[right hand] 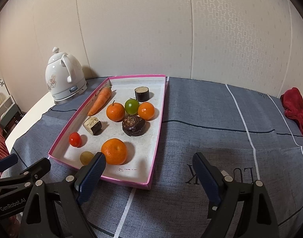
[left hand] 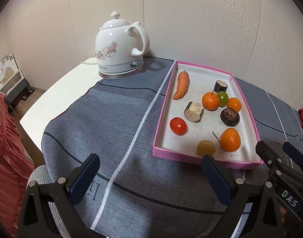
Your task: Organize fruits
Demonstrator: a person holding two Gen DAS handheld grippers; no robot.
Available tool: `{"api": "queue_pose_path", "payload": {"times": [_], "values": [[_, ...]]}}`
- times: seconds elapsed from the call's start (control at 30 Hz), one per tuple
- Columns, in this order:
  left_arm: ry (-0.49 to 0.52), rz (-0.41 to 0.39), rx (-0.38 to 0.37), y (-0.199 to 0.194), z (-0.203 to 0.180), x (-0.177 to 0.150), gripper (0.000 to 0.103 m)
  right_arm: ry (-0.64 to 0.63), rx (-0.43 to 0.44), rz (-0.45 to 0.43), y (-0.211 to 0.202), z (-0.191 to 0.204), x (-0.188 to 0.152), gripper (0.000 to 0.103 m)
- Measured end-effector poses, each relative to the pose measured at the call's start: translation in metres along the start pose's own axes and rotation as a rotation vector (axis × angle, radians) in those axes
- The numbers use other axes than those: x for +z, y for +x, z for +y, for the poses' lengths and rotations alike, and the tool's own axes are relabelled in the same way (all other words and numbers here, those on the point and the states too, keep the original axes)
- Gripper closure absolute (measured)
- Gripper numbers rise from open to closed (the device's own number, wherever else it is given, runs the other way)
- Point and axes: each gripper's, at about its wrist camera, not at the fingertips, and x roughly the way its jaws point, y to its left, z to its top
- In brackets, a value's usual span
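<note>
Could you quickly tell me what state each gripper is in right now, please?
Left gripper: open, holding nothing, above the cloth.
Right gripper: open, holding nothing, at the near edge of the pink tray.

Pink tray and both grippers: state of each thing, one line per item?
left gripper: open, empty, above the cloth
right gripper: open, empty, at the tray's near corner
pink tray: open-topped, flat on the cloth
carrot: whole, lying along the tray's left wall
nearest orange: in the tray, untouched
red tomato: in the tray
kettle: upright, lid on
</note>
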Motion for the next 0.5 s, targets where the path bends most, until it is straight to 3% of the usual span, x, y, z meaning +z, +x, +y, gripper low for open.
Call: {"api": "queue_pose_path", "payload": {"times": [0.5], "values": [[-0.008,0.016,0.012,0.0033,0.0013,-0.0010,0.000,0.021,-0.009,-0.001,0.0004,-0.0032,0.0009,0.013]]}}
